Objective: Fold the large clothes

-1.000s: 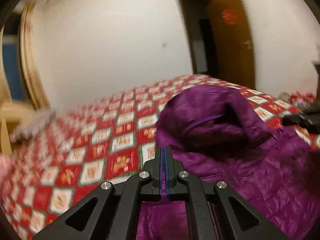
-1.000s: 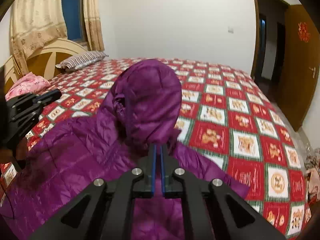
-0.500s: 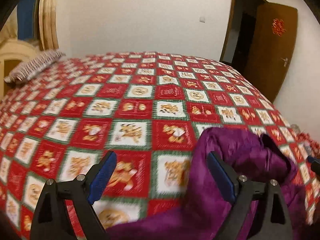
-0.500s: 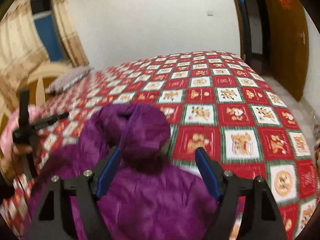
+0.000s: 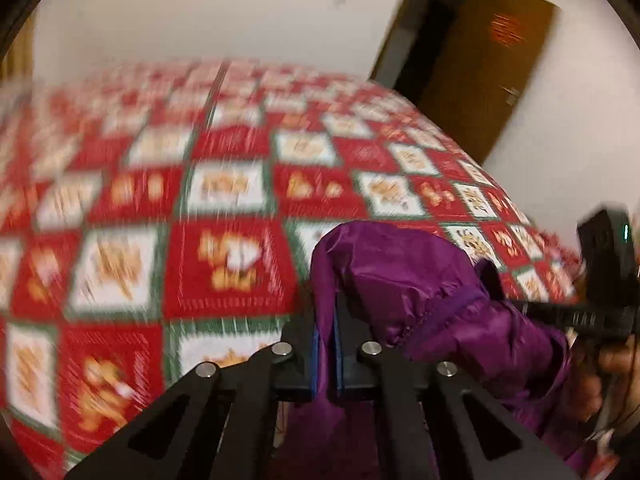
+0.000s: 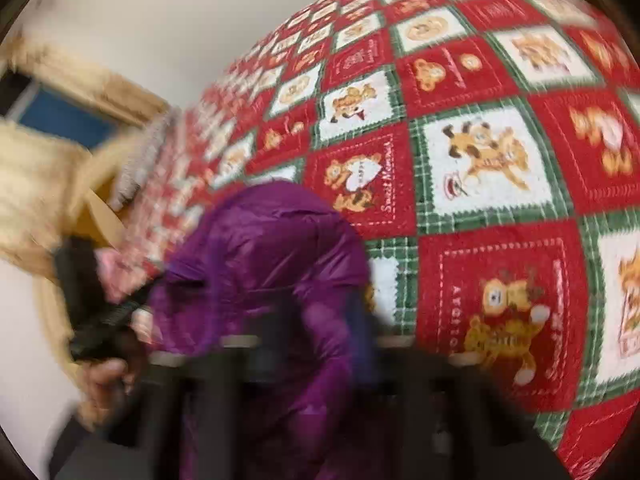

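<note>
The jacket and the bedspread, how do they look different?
The jacket is plain purple; the bedspread is red, white and green squares with cartoon pictures. The jacket is shiny and puffy, bunched up; the bedspread lies flat across the bed. The jacket is pinched in the left gripper; the bedspread is not held. Both are soft cloth.

Home bedroom: quilted bed (image 5: 224,200), door (image 5: 480,68).

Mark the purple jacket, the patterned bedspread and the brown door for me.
purple jacket (image 5: 400,276): left wrist view, on the bunched shiny fabric above the claw.
patterned bedspread (image 6: 476,160): right wrist view, on a white cartoon square.
brown door (image 5: 480,64): left wrist view, on its open panel.
</note>
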Tool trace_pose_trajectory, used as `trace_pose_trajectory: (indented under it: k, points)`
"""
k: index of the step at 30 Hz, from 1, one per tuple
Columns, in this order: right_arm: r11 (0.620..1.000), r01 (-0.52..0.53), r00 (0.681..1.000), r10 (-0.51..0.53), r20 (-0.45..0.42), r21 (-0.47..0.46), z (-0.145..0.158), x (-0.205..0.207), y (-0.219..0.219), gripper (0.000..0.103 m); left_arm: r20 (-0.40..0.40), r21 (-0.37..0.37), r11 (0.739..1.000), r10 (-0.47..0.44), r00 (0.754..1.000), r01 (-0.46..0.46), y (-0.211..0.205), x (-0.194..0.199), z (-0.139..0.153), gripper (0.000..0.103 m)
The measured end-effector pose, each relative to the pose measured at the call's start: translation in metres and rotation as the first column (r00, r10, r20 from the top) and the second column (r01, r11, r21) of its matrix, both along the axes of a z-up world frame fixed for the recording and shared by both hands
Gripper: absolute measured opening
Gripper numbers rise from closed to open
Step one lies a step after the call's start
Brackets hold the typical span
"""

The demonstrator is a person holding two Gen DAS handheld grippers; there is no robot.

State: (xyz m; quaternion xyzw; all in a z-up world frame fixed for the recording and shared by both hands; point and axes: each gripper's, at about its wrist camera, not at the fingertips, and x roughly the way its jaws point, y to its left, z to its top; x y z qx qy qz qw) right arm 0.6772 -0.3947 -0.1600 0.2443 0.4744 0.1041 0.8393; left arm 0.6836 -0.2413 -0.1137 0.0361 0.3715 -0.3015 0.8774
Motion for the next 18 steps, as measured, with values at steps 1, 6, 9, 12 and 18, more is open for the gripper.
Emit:
trace_pose_trajectory:
  k: [1, 6, 9, 12, 18]
  points:
    - [0.999, 0.015, 0.999, -0.014, 0.051, -0.033, 0.008, -0.006, 0.001, 0.009, 0.03, 0.009, 1.0, -0.01, 1.0, 0.009, 0.0, -0.006, 0.005, 0.003]
    - [0.964, 0.066, 0.962, 0.007, 0.272, -0.256, 0.051, -0.053, 0.011, 0.008, 0.315, 0.057, 0.997, -0.059, 0.947, 0.043, 0.012, -0.068, 0.04, 0.002]
    - [0.901, 0.077, 0.909, 0.113, 0.401, -0.427, 0.075, -0.094, 0.035, 0.007, 0.541, 0.121, 0.991, -0.117, 0.833, 0.061, 0.018, -0.142, 0.052, 0.002]
    - [0.863, 0.065, 0.853, 0.212, 0.477, -0.5, 0.094, -0.14, 0.057, 0.006, 0.654, 0.229, 0.97, -0.217, 0.725, 0.083, 0.016, -0.198, 0.041, 0.003]
    - [0.898, -0.012, 0.913, 0.189, 0.361, -0.441, 0.085, -0.136, 0.054, 0.007, 0.647, 0.366, 0.927, -0.316, 0.694, 0.081, 0.007, -0.221, 0.009, 0.003]
